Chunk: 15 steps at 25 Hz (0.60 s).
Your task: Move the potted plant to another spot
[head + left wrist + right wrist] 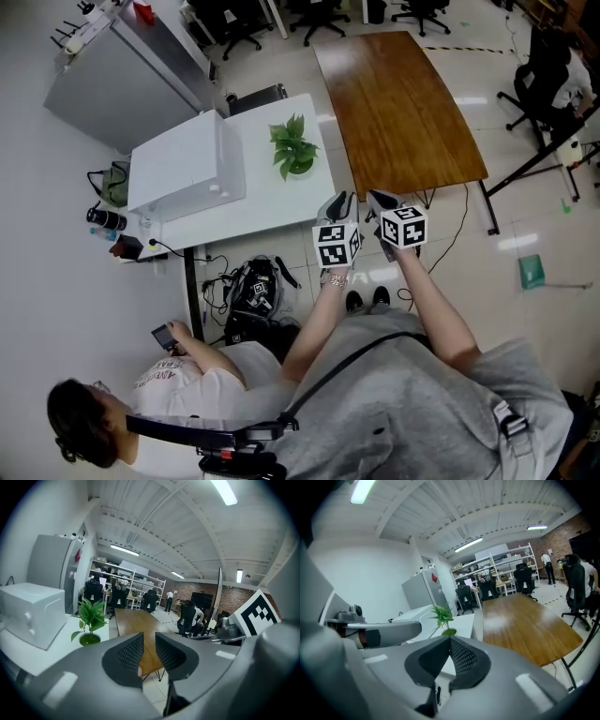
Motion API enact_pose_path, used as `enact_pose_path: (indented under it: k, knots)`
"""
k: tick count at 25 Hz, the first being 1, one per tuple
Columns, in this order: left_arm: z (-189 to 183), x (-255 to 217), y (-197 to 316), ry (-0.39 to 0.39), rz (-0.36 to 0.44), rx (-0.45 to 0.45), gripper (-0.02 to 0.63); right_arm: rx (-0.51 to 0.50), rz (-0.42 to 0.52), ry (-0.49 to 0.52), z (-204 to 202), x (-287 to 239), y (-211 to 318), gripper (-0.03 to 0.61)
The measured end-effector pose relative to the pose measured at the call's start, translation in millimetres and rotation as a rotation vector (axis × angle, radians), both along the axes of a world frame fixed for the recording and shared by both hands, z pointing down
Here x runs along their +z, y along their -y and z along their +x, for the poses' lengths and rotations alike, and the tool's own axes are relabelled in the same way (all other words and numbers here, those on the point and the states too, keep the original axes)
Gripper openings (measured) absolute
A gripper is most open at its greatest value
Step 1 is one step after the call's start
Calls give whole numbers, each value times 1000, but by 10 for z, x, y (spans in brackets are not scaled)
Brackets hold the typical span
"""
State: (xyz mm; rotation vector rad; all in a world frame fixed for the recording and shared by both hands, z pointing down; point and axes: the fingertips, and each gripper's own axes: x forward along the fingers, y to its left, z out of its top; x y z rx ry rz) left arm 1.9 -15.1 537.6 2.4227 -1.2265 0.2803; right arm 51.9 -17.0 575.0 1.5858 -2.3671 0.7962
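The potted plant (293, 148), leafy green in a small green pot, stands upright on the white table (281, 202) near its right edge. It also shows in the left gripper view as the plant (91, 620) and in the right gripper view as the plant (443, 618). Both grippers hover in the air in front of the table's near right corner, well short of the plant. My left gripper (337, 204) (149, 651) has a narrow gap between its jaws and holds nothing. My right gripper (380, 200) (450, 641) is shut with nothing in it.
A white box (187, 164) sits on the table left of the plant. A long wooden table (398, 103) adjoins on the right. A grey cabinet (122, 75) stands behind. A seated person (84, 422) is at lower left, with a bag (253, 286) and cables under the table.
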Motion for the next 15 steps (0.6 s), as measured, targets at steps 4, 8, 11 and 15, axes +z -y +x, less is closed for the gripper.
enact_pose_path:
  k: [4,8,11,15]
  knots:
    - [-11,-20,-13,25,-12,-60,63,2,-45,-62,50,13,-59,9]
    - [34,-14,-90,66,-36,-76,55,0,-78,-76,97,16,-111,9]
    - [44,-7,-79,76,-36,-84,55,-10,-74,-83,90,-26,-88,9]
    - [8,67,-151,88,-64,-108,44,-21,-74,-86,68,-49,-138,9]
